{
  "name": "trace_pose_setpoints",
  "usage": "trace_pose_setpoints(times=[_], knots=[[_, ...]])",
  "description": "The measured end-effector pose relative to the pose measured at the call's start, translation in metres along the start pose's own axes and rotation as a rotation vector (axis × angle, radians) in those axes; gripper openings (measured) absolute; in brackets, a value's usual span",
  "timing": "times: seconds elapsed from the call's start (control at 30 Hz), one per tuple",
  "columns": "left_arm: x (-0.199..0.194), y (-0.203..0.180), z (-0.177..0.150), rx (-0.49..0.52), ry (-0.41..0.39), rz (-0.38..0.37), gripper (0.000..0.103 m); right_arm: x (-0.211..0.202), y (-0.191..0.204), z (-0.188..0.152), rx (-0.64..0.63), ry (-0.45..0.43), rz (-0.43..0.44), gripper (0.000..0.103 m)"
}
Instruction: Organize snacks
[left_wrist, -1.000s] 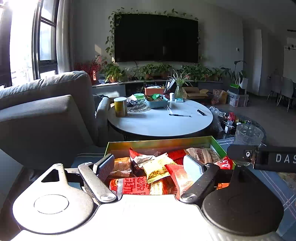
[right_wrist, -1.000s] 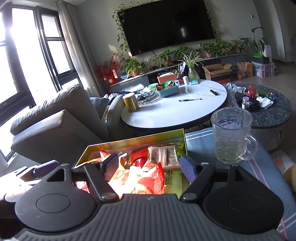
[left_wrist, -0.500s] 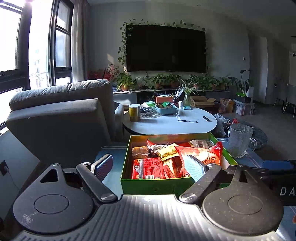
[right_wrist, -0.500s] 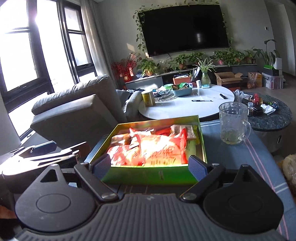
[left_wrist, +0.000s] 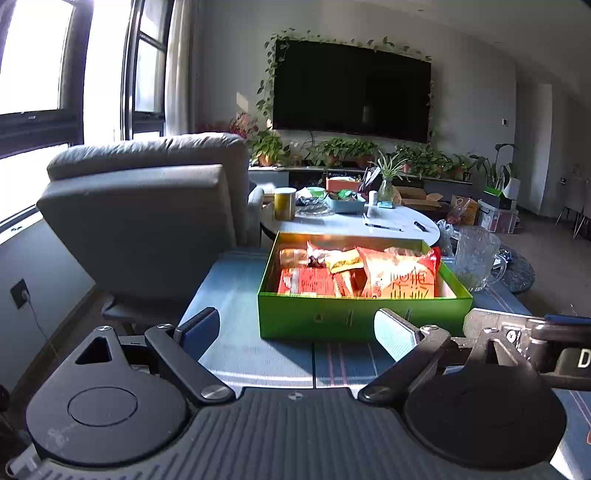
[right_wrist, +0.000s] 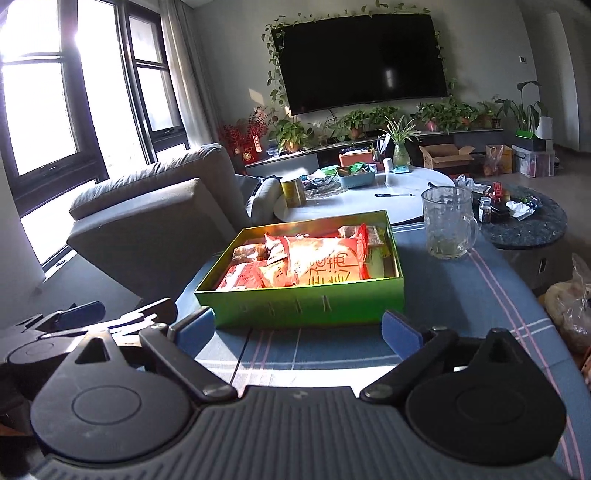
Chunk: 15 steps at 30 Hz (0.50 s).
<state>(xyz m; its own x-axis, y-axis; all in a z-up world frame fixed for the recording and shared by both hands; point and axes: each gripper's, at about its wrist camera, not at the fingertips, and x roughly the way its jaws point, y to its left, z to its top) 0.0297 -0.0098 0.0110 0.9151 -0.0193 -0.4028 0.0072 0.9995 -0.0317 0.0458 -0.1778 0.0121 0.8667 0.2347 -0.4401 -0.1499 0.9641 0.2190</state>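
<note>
Both claws hang near the green box (left_wrist: 364, 319) of snacks (left_wrist: 397, 275): left gripper (left_wrist: 295, 328) opening wide, empty; right gripper (right_wrist: 297, 330) wide, empty. Mug (right_wrist: 447, 223) far right, contents unclear.

Can't read the print on my big red snack bag (right_wrist: 325, 264), and it's covering most of the packets (left_wrist: 306, 282) underneath.

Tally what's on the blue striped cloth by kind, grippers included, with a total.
Green snack box: 1, filled with packets, mostly red and orange; the exact packet number can't be told
Glass mug: 1
Grippers: 2, left gripper with jaws opening, right gripper open, nothing between either pair
Total: 4
</note>
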Motion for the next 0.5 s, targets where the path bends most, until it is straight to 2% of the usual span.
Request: trace_pose_setpoints(times=[0.5], knots=[[0.004, 0.005, -0.013, -0.005, 0.035, 0.012, 0.09, 0.0, 0.006, -0.015, -0.031, 0.009, 0.007, 0.079]])
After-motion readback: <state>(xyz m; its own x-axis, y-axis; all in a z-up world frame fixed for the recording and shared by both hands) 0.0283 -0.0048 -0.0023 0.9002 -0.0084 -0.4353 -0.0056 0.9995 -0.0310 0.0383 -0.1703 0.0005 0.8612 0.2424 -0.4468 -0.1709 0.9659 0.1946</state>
